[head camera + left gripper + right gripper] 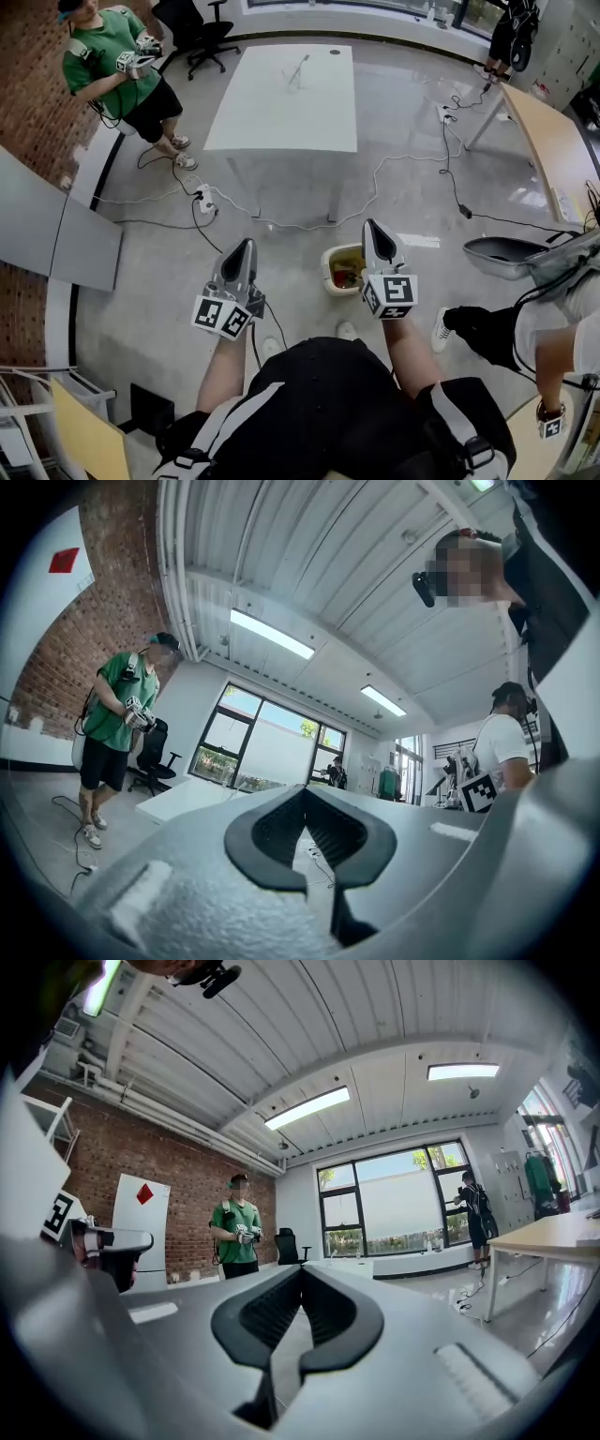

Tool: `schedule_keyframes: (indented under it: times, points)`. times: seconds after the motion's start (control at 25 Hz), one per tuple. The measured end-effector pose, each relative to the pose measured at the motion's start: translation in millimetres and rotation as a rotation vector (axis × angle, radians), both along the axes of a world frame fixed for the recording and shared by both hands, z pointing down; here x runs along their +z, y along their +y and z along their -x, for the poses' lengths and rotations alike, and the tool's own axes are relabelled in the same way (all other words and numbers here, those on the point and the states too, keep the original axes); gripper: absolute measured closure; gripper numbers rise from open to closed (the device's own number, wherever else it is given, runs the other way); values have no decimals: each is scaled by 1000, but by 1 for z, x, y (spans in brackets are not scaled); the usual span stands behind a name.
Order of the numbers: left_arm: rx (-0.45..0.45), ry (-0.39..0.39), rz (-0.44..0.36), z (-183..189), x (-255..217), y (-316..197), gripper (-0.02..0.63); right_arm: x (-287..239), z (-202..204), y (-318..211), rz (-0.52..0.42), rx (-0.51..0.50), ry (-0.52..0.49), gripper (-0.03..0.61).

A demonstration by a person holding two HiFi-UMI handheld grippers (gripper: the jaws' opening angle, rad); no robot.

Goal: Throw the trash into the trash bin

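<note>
both grippers closed, trash in the bin
you held your left gripper and right gripper level, each with its jaws together and gripping nothing. the trash bin stood on the floor between them, closer to the right one, with trash inside it.

A white table stands mid-floor — a person in green at its left, a black office chair close by.
</note>
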State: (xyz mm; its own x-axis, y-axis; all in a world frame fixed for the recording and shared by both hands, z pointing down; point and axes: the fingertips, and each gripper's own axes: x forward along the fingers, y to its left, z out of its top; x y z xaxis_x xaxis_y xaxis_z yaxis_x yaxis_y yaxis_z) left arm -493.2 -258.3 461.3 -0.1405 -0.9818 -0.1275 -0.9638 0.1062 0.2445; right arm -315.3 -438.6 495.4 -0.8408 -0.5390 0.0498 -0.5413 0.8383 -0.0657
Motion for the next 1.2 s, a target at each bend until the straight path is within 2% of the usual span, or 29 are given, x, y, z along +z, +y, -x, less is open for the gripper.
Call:
schedule_keyframes:
  times: [0.16, 0.36, 0.68, 0.92, 1.2]
  points:
    - [33, -43, -8, 34, -1, 33, 614, -2, 29, 50, 35, 24, -38, 574]
    - [57, -45, -16, 68, -12, 62, 614, -10, 52, 96, 32, 46, -26, 574]
    - [66, 10, -32, 84, 2, 119, 614, 2, 44, 152, 86, 78, -15, 574]
    - [3, -16, -13, 101, 10, 127, 614, -15, 50, 149, 34, 25, -23, 574]
    - [-10, -21, -18, 81, 6, 112, 614, -19, 23, 120, 21, 38, -36, 574]
